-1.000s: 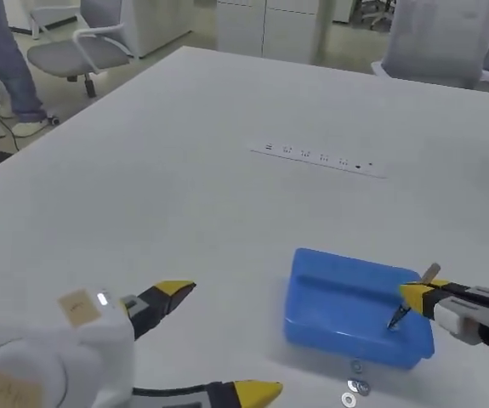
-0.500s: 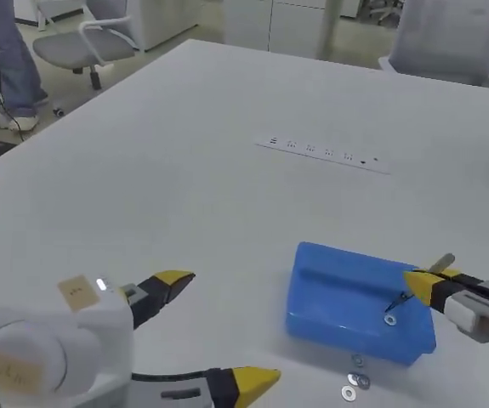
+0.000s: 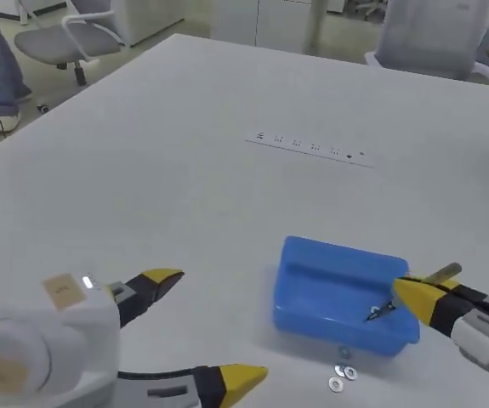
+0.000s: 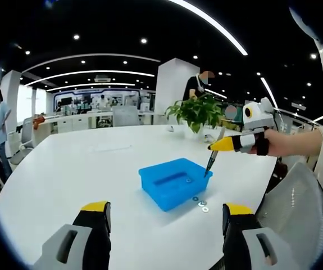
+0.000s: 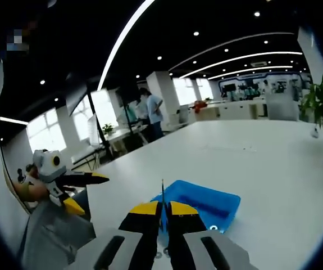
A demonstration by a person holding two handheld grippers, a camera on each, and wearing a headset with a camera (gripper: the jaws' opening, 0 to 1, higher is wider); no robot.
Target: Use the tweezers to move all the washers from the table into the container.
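Table: white worktop (image 3: pixel 184 170), one blue container (image 3: pixel 329 330) on it.
Washers: three loose washers (image 3: pixel 350 372) on the table, just off the container's 6 o'clock side; one inner washer (image 3: pixel 377 309) down in the container.
Right gripper (image 3: pixel 400 287): jaws clamped on the single tweezers (image 3: pixel 382 311), tip at the container's 4 o'clock corner, just beside the inner washer.
Left gripper (image 3: pixel 210 327): jaws wide apart, holding nothing, container off at 2 o'clock.

Open table (image 3: pixel 184 170) surrounds the blue container (image 3: pixel 316 321); tweezers (image 3: pixel 381 311) hang over its right end, washers (image 3: pixel 344 372) lie beside its near wall.
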